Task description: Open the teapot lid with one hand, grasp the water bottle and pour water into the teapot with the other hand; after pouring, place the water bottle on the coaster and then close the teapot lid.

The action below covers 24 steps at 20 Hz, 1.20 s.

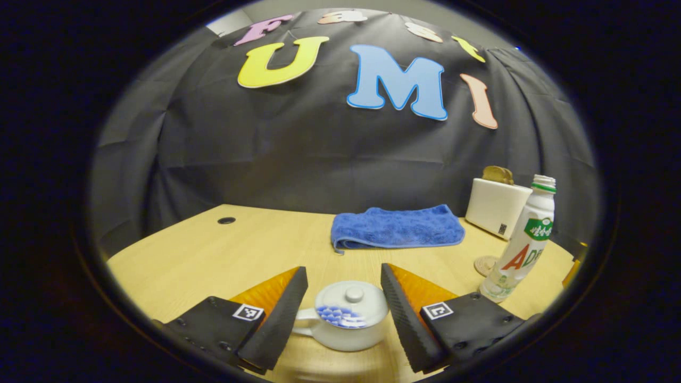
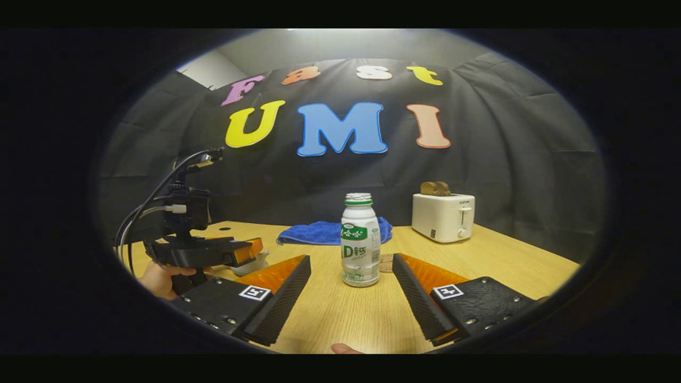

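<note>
In the left gripper view my left gripper [image 1: 344, 298] has its jaws spread wide, 1 ribbed finger on each side of the teapot [image 1: 346, 319], neither touching it. The pot is glossy, round and squat, its domed lid [image 1: 351, 303] seated with a small knob on top, handle toward 9 o'clock. At 3 o'clock the bottle [image 1: 524, 242] stands uncapped, smooth plastic, with a flat round coaster [image 1: 485, 264] just beside its base. A plush folded towel [image 1: 396, 227] lies at 12 o'clock and a boxy toaster [image 1: 497, 206] at 2 o'clock.

In the right gripper view my right gripper [image 2: 351, 287] is also open, the bottle [image 2: 360, 242] upright at 12 o'clock just past the fingertips, bare wood-grain table [image 2: 346, 319] between them. The left gripper sits at 9 o'clock, held by a hand [image 2: 159, 277].
</note>
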### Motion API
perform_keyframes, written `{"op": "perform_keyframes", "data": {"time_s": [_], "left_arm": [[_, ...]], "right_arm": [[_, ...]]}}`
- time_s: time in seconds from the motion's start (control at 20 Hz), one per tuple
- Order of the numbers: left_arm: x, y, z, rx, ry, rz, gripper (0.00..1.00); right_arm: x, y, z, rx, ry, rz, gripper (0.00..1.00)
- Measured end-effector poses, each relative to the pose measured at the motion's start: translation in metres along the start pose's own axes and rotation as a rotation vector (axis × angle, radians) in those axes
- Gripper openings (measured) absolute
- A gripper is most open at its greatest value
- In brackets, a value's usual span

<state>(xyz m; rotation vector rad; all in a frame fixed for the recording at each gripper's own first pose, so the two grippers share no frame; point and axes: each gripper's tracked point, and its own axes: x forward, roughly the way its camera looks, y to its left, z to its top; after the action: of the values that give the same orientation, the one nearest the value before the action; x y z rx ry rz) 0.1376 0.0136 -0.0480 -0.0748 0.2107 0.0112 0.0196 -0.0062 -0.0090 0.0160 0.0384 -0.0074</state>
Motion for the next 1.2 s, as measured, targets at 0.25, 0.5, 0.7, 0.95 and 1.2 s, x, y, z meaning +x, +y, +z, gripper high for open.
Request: {"op": "perform_keyframes", "data": {"time_s": [0.25, 0.5, 0.7, 0.95, 1.2], "left_arm": [[-0.001, -0.002, 0.000, 0.033, -0.002, -0.008, 0.73], [0.000, -0.001, 0.010, 0.104, -0.058, -0.008, 0.62], [-0.001, -0.003, 0.010, 0.101, -0.061, -0.014, 0.24], [0.001, -0.004, 0.016, 0.091, -0.088, -0.054, 0.16], [-0.020, -0.002, 0.049, 0.032, -0.167, -0.076, 0.18]], "right_arm": [[-0.001, 0.002, 0.002, 0.008, -0.004, 0.009, 0.95], [-0.004, -0.001, 0.011, -0.015, -0.035, 0.001, 0.95], [-0.004, -0.001, 0.011, -0.013, -0.030, 0.004, 0.95], [0.000, -0.003, 0.008, -0.021, -0.026, 0.013, 0.95], [0.009, -0.007, 0.012, -0.036, -0.048, 0.007, 0.95]]}}
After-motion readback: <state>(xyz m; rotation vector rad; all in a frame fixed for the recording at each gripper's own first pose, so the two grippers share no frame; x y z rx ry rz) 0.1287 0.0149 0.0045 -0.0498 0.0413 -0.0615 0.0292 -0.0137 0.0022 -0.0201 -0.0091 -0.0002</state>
